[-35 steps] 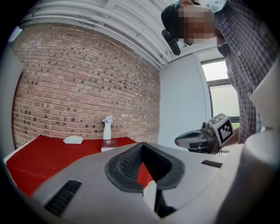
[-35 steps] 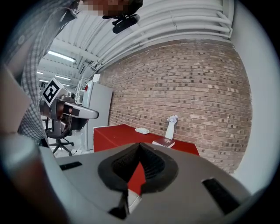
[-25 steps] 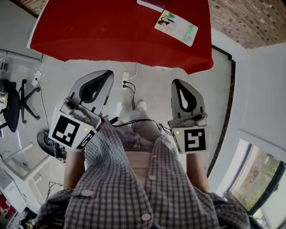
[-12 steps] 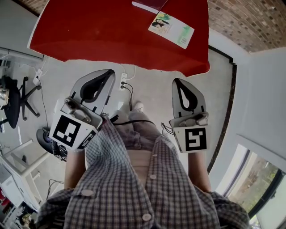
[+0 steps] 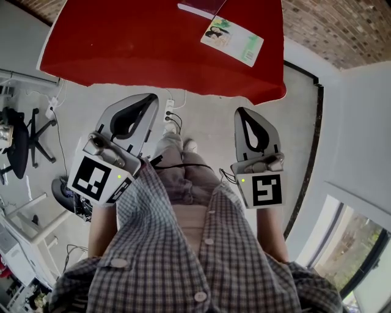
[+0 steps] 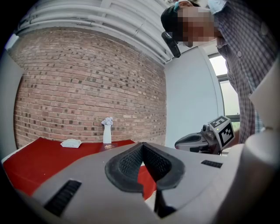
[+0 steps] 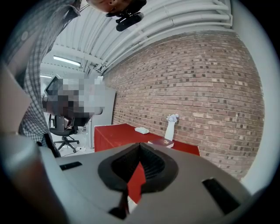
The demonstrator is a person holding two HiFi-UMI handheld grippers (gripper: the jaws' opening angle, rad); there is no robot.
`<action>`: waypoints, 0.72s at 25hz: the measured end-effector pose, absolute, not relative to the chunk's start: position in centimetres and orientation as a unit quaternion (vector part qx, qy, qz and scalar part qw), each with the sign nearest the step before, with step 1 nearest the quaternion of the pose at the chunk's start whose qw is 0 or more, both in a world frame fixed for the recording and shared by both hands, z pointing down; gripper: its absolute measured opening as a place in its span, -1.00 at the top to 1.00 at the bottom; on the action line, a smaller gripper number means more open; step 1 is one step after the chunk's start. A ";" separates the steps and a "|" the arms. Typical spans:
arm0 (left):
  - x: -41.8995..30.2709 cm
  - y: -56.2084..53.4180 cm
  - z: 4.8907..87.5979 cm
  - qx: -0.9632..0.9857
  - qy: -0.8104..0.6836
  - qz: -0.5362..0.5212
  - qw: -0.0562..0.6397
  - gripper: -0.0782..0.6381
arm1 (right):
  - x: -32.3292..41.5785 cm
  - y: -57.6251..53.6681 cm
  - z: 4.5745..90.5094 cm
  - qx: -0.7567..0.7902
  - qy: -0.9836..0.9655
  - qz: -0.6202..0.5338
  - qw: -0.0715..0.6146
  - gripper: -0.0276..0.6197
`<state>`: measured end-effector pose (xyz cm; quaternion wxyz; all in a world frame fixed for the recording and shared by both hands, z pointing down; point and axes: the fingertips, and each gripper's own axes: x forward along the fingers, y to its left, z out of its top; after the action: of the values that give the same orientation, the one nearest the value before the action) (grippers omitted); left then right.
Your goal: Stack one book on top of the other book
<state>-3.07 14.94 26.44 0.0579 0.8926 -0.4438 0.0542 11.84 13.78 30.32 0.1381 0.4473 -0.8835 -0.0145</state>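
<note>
A pale book (image 5: 232, 41) with a picture on its cover lies near the far right of the red table (image 5: 134, 43). A dark red book (image 5: 200, 8) lies just beyond it at the view's top edge, and shows in the right gripper view as the dark red book (image 7: 161, 142). Both grippers hang over the floor, short of the table's near edge. My left gripper (image 5: 148, 101) is shut and empty, as its own view (image 6: 142, 148) shows. My right gripper (image 5: 243, 114) is shut and empty too, its tips (image 7: 140, 148) pointing at the table.
A white vase-like figure (image 7: 171, 127) and a flat white object (image 7: 141, 130) stand on the table by the brick wall. A power strip with cables (image 5: 171, 113) lies on the floor under the table edge. An office chair (image 5: 21, 137) stands at the left.
The table and books have slid a little left in the head view, and a leg has come forward below the table edge. Both grippers stay shut.
</note>
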 end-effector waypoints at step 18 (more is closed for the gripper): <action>-7.5 7.7 26.4 0.910 -0.408 0.042 0.061 0.76 | 7.5 7.9 29.7 0.482 -0.862 -0.018 0.155 0.91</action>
<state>-7.45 7.73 26.44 0.0608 0.9099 -0.4082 0.0422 7.49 7.93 29.73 0.1552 0.4821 -0.8621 -0.0177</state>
